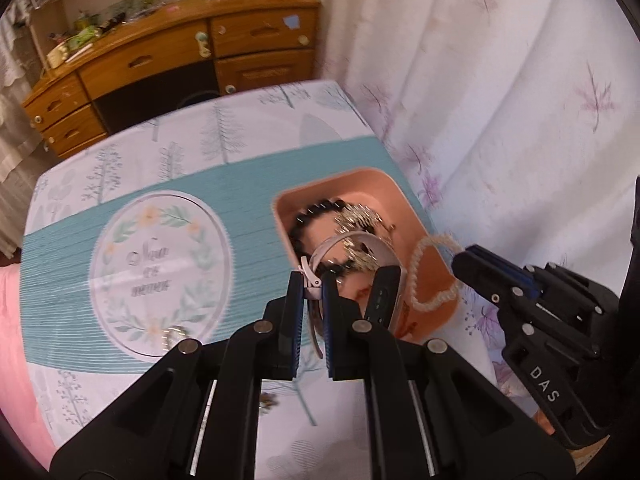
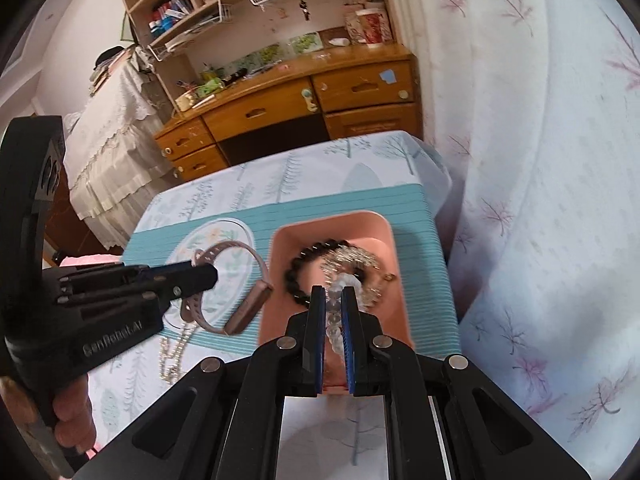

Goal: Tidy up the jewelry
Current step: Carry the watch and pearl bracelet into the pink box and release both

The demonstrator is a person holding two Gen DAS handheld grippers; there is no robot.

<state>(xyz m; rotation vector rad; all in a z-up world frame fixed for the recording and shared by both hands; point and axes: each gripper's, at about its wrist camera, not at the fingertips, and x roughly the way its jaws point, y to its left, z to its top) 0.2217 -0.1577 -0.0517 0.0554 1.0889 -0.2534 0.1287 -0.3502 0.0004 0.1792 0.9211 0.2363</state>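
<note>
A table [image 2: 280, 184] covered by a tree-print cloth with a teal striped band fills the middle of both views; behind it stands a wooden desk [image 2: 288, 108], and a pale flowered curtain [image 2: 540, 160] hangs to one side.

On the teal band, near the curtain side, a pink tray [image 2: 384, 232] is set. Inside it a black bead bracelet [image 2: 298, 268] and a silvery spiky piece [image 2: 352, 258] are already laid, so part of the sorting is judged done.

Two pieces are being carried at this moment. The left gripper [image 1: 313, 280] is closed narrowly on the strap of a pale pink watch [image 2: 240, 312], which hangs from it just beside the tray's edge, above the table. The right gripper [image 2: 333, 300] is clamped almost fully together on a clear bead bracelet [image 1: 432, 276], held over the tray; in the left view its loop dangles from the fingertips above the tray's near rim.

Still left on the cloth is a pearl chain [image 2: 174, 356], lying near the round floral print below the watch. A small glittering bit [image 1: 174, 334] is also seen on that print, too blurred to name.

By this reading the task is past halfway: two pieces in, two in hand and not yet released, at least one untouched.
</note>
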